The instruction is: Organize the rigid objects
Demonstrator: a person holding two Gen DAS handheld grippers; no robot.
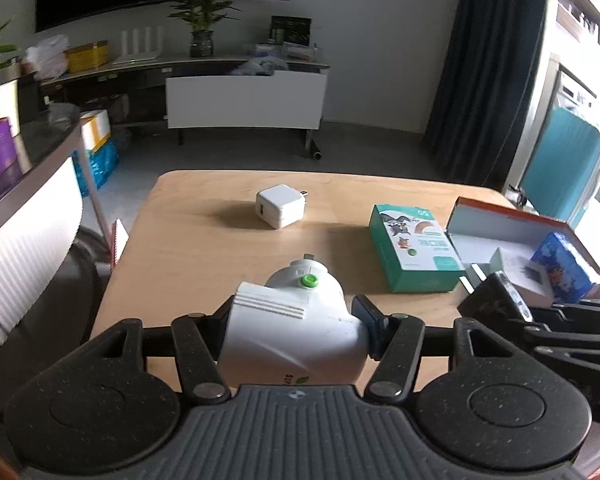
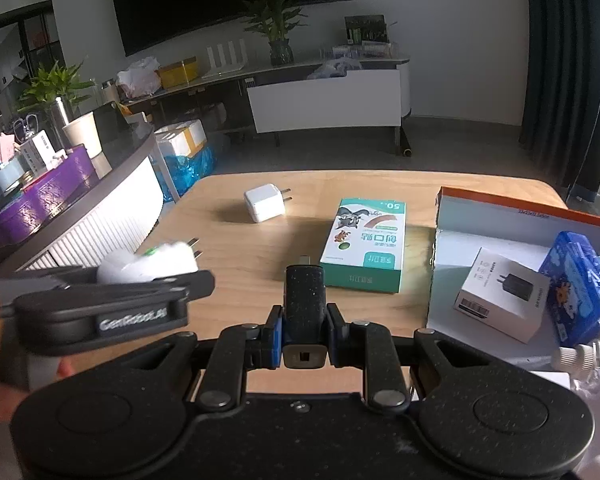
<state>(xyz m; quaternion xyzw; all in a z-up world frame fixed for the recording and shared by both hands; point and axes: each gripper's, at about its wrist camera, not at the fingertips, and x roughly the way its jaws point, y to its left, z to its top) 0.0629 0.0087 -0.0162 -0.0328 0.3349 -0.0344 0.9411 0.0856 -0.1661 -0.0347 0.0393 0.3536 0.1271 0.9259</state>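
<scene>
I've both tongs clamped — left tongs (image 1: 296, 320) on the white plug-in device (image 1: 296, 320), right tongs (image 2: 303, 320) on the black adapter (image 2: 304, 300) — next, carry both into the orange box (image 2: 520, 208) at the table's right edge.

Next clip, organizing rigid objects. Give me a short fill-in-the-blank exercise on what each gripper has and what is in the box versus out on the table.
1. The left gripper is shut on a white plug-in device with a ____ button on top.
2. The right gripper is shut on a ____ charger.
3. The green carton lies on the table, ____ the orange-rimmed box.
4. Inside that box, the white charger carton lies beside a ____ pack.

Missing words: green; black; outside; blue
</scene>
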